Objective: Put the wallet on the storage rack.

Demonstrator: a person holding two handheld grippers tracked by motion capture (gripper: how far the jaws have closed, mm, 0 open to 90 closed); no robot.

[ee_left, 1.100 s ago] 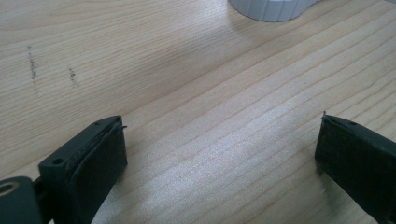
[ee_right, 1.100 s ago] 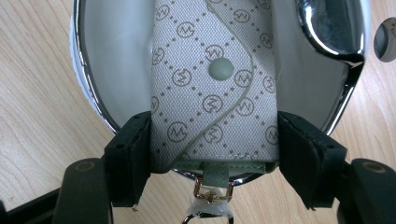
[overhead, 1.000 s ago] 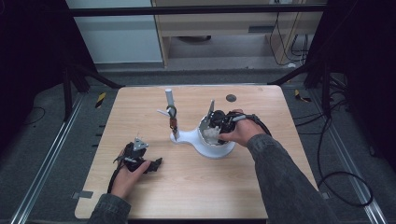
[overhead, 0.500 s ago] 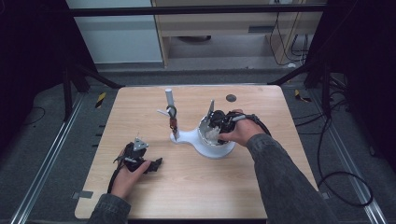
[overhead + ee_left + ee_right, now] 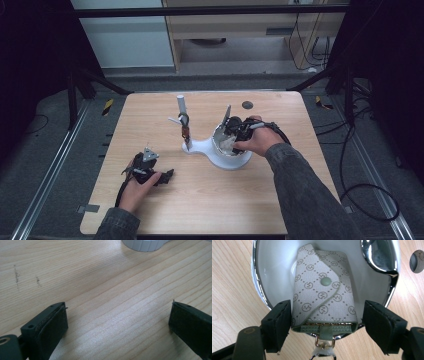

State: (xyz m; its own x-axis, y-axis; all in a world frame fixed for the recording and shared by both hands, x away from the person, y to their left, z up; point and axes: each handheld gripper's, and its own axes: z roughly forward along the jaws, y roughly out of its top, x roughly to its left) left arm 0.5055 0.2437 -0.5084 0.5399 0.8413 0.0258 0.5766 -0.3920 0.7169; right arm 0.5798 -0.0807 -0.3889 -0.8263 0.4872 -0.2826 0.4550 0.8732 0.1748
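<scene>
While my right gripper (image 5: 324, 322) hangs over the white bowl (image 5: 220, 156), its jaws have just been opening, and the pouch (image 5: 323, 290) lies between them with neither pad pressing it: a clear gap shows at the right pad, and the left pad stands at the pouch's edge, too close for me to say whether it grazes the cloth. So I read the pouch as let go, set down inside the bowl and resting against the wall nearest my gripper. Its long axis runs straight away from my gripper, flap and snap stud facing up, and its green tab with the brass clasp (image 5: 323, 343) hangs back over the rim towards me, between the jaws. In the high view the bowl sits right of the table's (image 5: 200, 200) middle, joined at its foot to a white stand (image 5: 183, 117) with a post. My right hand (image 5: 255, 142) is on top of the bowl; my left gripper (image 5: 167, 175) rests spread wide and empty on bare wood near the front left, well apart from the bowl, whose ribbed base I see far off ahead of its jaws. Any next move on the pouch falls to the right gripper: it need only lift clear, straight back along the pouch's axis, keeping off the clasp.
</scene>
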